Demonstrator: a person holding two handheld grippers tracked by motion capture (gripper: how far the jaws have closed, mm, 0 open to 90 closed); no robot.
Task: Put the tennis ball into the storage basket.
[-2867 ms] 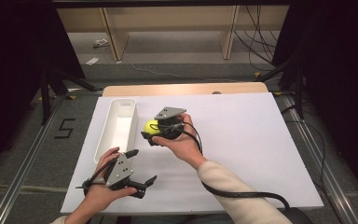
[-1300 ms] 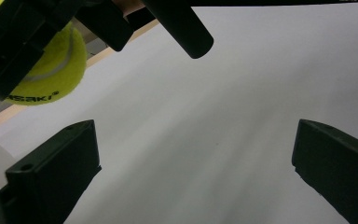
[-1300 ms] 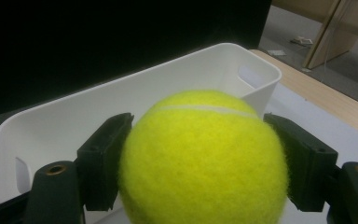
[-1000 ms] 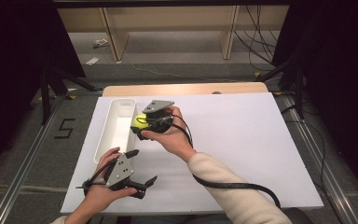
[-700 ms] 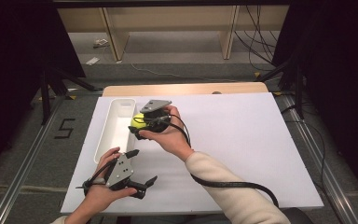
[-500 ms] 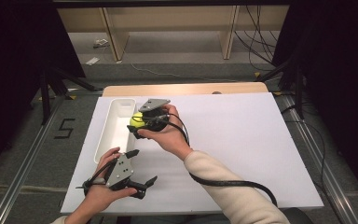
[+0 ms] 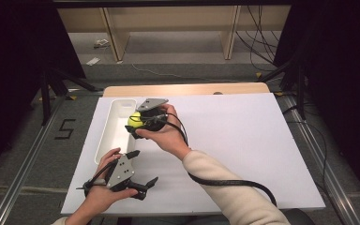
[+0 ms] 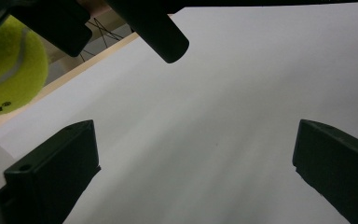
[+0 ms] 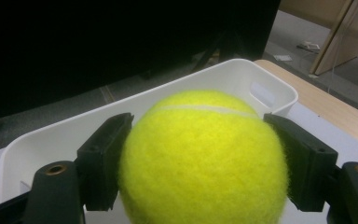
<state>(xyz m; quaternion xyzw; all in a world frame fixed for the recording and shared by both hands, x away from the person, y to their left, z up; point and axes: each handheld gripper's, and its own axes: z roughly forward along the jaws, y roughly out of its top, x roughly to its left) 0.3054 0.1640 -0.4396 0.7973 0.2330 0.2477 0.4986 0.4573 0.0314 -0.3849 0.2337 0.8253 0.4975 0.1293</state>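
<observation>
Ball (image 9: 200, 158) sits clamped between the right gripper's (image 7: 138, 123) fingers, just above the white tray's (image 7: 108, 136) near wall. Release too soon, and it could strike the rim and roll across the table (image 7: 243, 140). Left gripper (image 7: 138, 176) rests nearby, fingers apart.

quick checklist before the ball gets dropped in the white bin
1. Tennis ball clamped between right gripper jaws: ok.
2. Ball over the white bin: ok; high view shows it above the bin's right rim.
3. Bin interior free of other things: ok where visible.
4. Left gripper open, clear of bin: ok.
5. Cable clear of bin: ok.
</observation>
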